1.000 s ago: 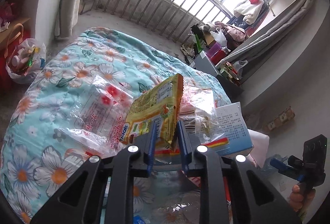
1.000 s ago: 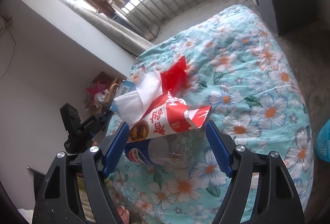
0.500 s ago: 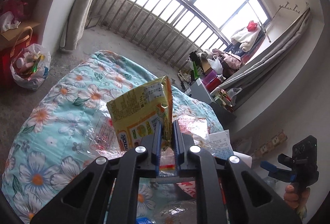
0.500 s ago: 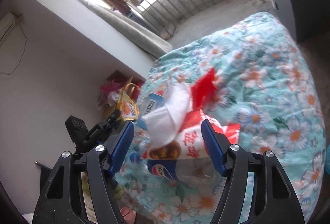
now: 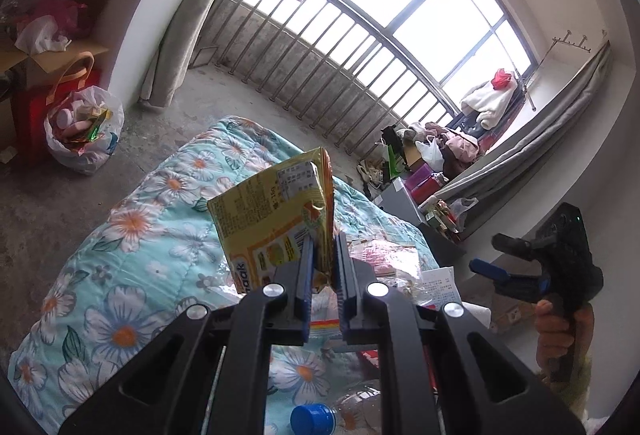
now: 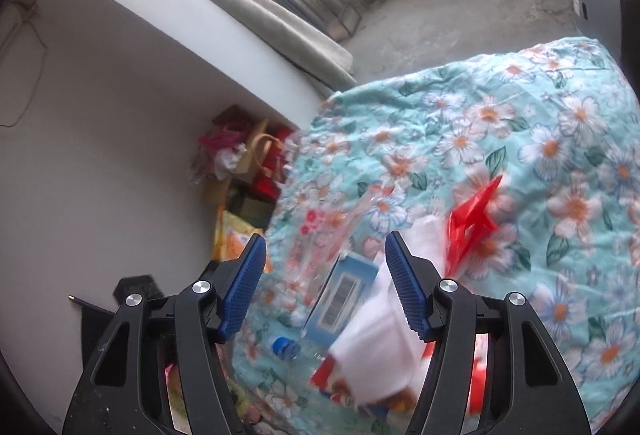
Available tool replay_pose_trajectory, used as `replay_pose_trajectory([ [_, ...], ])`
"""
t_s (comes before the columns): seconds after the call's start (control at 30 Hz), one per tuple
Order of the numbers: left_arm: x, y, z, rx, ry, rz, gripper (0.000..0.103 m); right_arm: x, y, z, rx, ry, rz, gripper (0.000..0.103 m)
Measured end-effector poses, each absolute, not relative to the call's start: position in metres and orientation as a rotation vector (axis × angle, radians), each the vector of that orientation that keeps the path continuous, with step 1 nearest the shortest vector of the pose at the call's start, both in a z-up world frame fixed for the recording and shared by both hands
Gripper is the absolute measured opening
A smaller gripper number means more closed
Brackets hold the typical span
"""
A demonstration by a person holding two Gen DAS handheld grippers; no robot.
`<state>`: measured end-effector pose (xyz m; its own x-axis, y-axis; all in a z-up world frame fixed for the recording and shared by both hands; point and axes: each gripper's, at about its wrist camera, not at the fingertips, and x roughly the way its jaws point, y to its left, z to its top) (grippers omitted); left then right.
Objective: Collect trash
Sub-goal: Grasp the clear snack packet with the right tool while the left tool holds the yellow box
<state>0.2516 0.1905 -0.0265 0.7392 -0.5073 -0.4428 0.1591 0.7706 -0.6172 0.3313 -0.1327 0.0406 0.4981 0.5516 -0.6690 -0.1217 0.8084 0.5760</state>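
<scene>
- Left gripper (image 5: 323,255): jaws narrow, clamped on a yellow snack wrapper (image 5: 276,219), held upright in the air above the floral quilt (image 5: 132,255).
- Right gripper (image 6: 325,277): jaws wide apart, nothing between the pads; it hangs over the trash pile at the quilt's near edge.
- Under the R gripper: blue barcode box (image 6: 340,299), white tissue (image 6: 380,331) draped over a red printed bag, and a clear bottle w/ blue cap (image 6: 283,346).
- Red plastic scrap (image 6: 472,223) lies farther in on the quilt, beside the tissue.
- Bg: barred window (image 5: 360,47); full white plastic bag (image 5: 82,129) on the concrete floor near the quilt's far corner.
</scene>
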Motion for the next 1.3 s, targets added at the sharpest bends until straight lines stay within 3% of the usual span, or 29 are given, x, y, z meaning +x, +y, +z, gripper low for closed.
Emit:
replay_pose_trajectory([
  [0.2,0.250,0.191,-0.037,-0.605,0.659,-0.379,0.010,0.382,-0.126,0.014,0.454,1.101,0.345,0.057],
  [0.37,0.252,0.188,-0.037,-0.606,0.662,-0.384,0.010,0.404,-0.118,-0.013,0.487,1.224,0.355,0.048],
  [0.53,0.254,0.187,-0.037,-0.602,0.661,-0.386,0.010,0.407,-0.117,-0.023,0.554,1.257,0.372,0.021],
  [0.7,0.254,0.188,-0.035,-0.592,0.650,-0.388,0.010,0.402,-0.119,-0.015,0.585,1.227,0.414,0.006],
  [1.3,0.230,0.187,0.005,-0.545,0.547,-0.430,0.010,0.358,-0.128,0.054,0.661,0.998,0.603,0.001],
])
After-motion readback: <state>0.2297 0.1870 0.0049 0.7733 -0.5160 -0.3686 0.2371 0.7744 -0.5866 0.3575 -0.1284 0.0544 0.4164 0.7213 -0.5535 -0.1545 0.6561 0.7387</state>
